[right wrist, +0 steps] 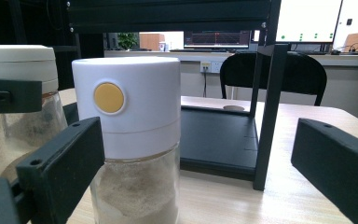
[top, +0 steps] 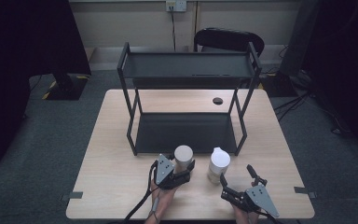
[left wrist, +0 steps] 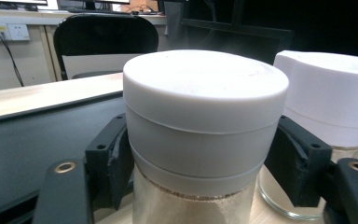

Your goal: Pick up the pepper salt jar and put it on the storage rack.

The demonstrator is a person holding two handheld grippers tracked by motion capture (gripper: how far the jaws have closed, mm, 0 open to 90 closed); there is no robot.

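At the near edge of the pale wooden surface (top: 121,186), just in front of the black two-tier metal shelf rack (top: 186,126), stand two clear glass jars of beige powder. The left gripper (top: 184,169) has its jaws pressed on either side of the round jar with the flat white lid (left wrist: 205,135). The right gripper (top: 237,182) holds its jaws wide apart, gripping nothing; the white-capped jar with the yellow button (right wrist: 135,140) stands close before its left jaw.
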